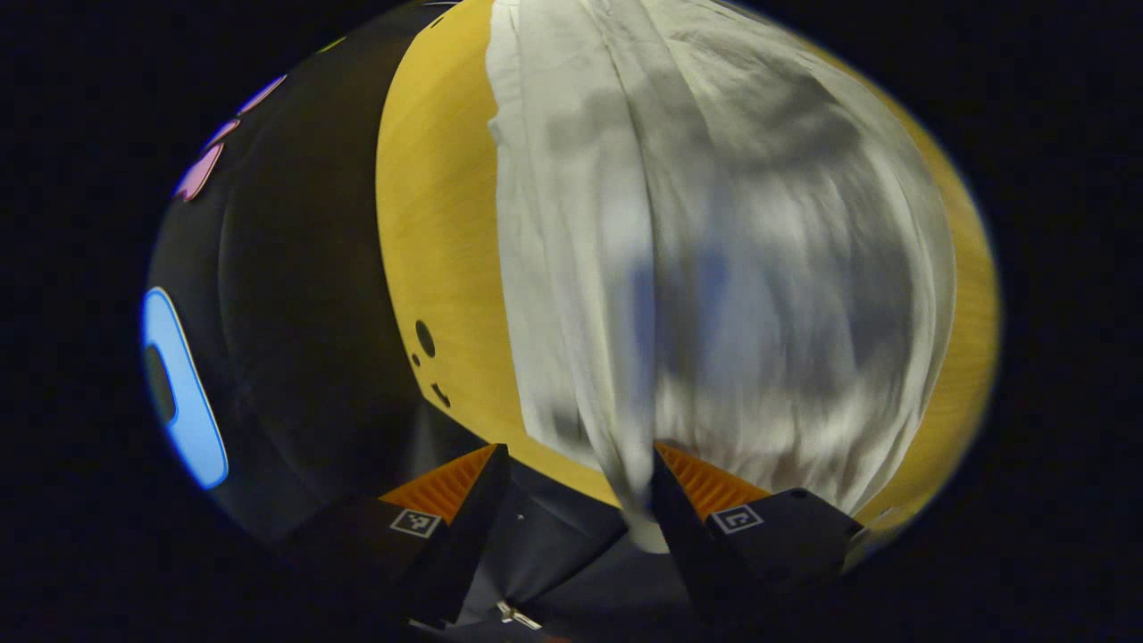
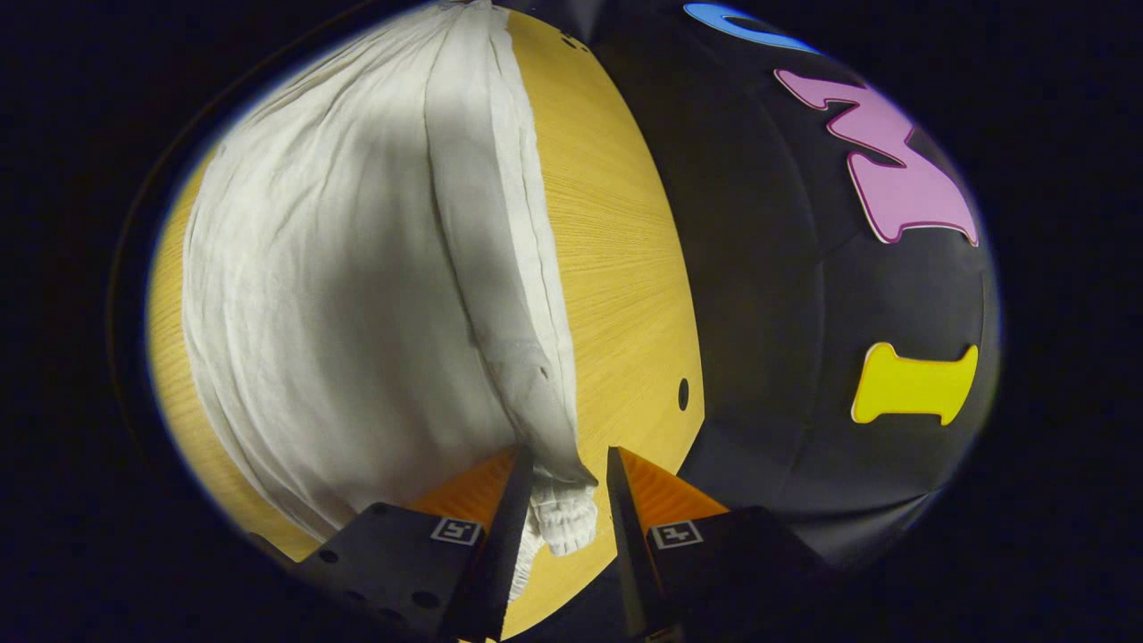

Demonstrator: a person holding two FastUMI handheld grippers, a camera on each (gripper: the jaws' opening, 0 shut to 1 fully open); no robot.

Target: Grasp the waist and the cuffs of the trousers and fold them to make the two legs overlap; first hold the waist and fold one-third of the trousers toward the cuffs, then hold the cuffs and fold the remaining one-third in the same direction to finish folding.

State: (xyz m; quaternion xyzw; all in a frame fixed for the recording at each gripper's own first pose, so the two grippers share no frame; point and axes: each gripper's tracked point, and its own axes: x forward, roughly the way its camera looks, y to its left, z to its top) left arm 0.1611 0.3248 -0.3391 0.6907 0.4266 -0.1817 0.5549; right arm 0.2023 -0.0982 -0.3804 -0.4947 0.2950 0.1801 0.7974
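White trousers (image 1: 714, 268) lie spread lengthwise on the yellow wooden table (image 1: 438, 223), blurred in the left gripper view. My left gripper (image 1: 576, 482) is open with a wide gap. A fold of the cloth hangs against the inner side of one of its fingers (image 1: 688, 500) and the other finger is bare. In the right gripper view the trousers (image 2: 339, 268) run away from me with a raised ridge along their right edge. That ridge ends in a gathered elastic hem (image 2: 563, 518) bunched between the fingers of my right gripper (image 2: 569, 464), which stands narrowly shut on it.
The table's edge (image 2: 688, 339) curves close beside the trousers, with small dark holes in the wood (image 2: 683, 393). Beyond the edge hangs the booth's black cloth wall (image 2: 804, 313). A strip of bare wood (image 1: 969, 357) shows on the far side of the cloth.
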